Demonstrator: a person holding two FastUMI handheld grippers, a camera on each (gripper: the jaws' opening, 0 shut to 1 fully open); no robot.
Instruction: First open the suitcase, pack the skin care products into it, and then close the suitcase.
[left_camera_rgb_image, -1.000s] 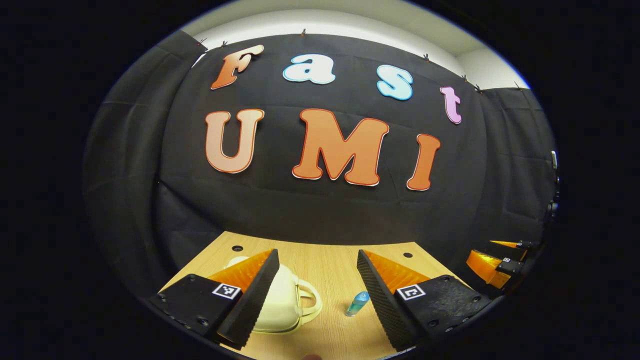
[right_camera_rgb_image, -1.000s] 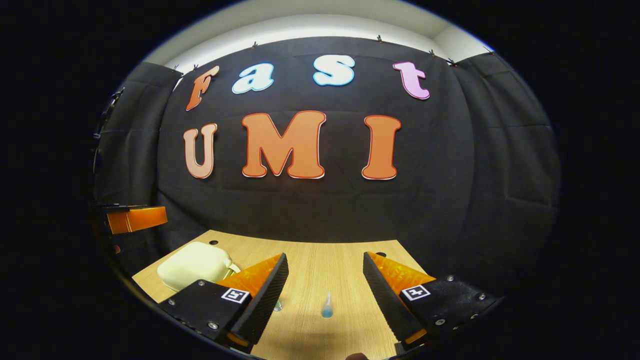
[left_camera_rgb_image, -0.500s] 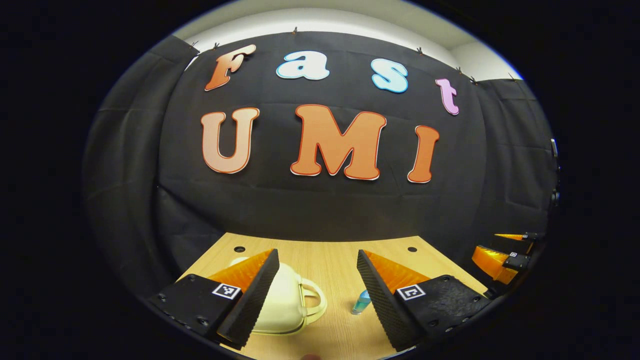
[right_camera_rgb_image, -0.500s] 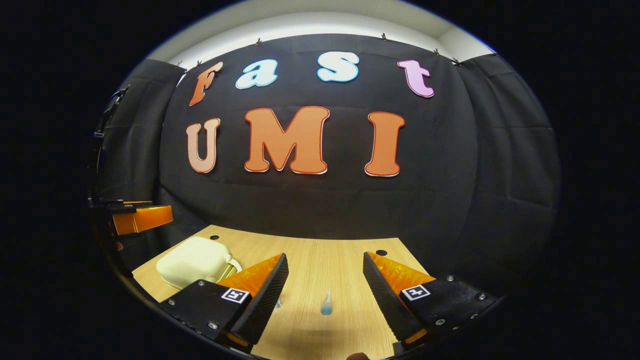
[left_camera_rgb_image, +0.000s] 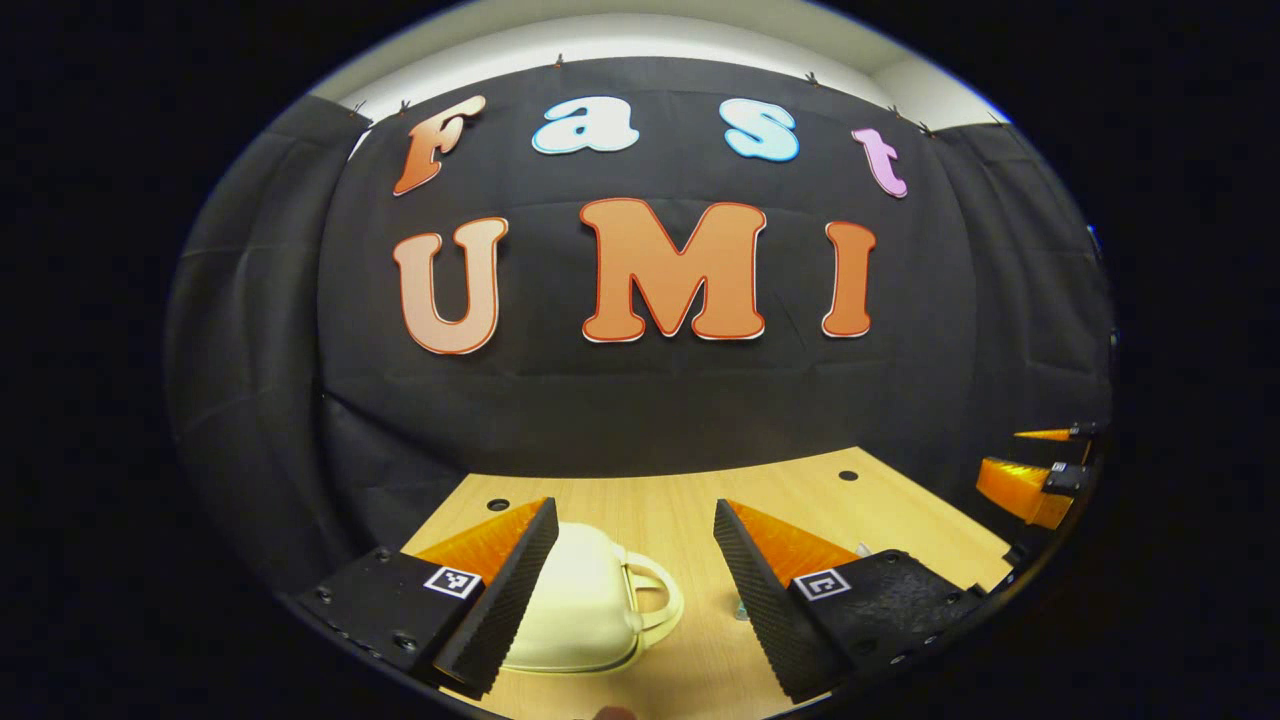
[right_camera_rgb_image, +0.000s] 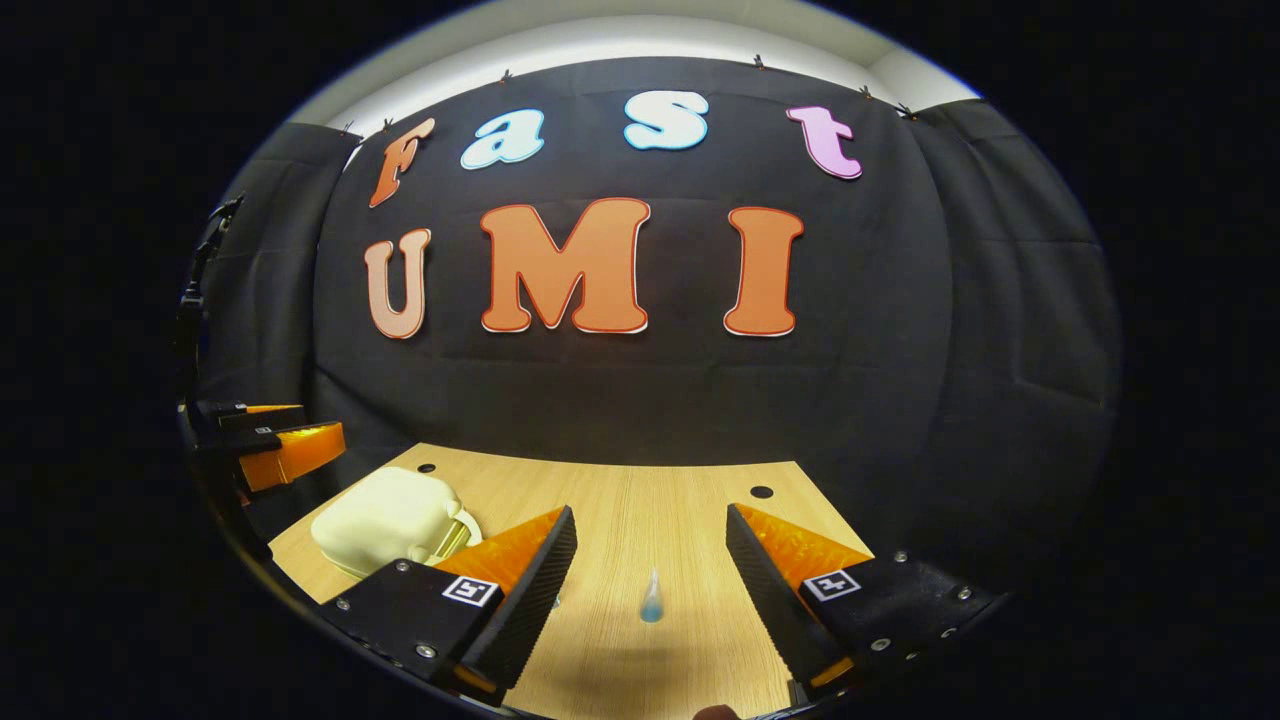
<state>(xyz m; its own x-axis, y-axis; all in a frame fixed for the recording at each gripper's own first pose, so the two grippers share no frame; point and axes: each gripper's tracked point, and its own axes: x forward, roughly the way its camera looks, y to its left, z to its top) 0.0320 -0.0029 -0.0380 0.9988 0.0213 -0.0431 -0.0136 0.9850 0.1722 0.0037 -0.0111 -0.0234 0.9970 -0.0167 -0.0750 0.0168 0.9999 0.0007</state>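
A small cream suitcase (left_camera_rgb_image: 585, 600) lies shut on the wooden table (left_camera_rgb_image: 900, 520), its handle (left_camera_rgb_image: 655, 595) pointing right. My left gripper (left_camera_rgb_image: 628, 515) is open above and in front of it, its left finger overlapping the case. A sliver of a blue skin care bottle (left_camera_rgb_image: 740, 608) peeks out beside the right finger. In the right gripper view the suitcase (right_camera_rgb_image: 390, 510) lies at the left, and the blue bottle (right_camera_rgb_image: 652, 600) lies on the table between the open fingers of my right gripper (right_camera_rgb_image: 650, 515). A small clear item (right_camera_rgb_image: 555, 603) shows beside its left finger.
The right gripper (left_camera_rgb_image: 1030, 480) hangs at the far right of the left gripper view; the left gripper (right_camera_rgb_image: 280, 445) hangs at the far left of the right gripper view. Black cloth walls close the table's (right_camera_rgb_image: 620, 490) far side. Small holes (right_camera_rgb_image: 762, 492) mark the tabletop.
The left gripper has swung left toward the suitcase, so the blue bottle has slipped behind its right finger. The right gripper has barely shifted. Both stay open.
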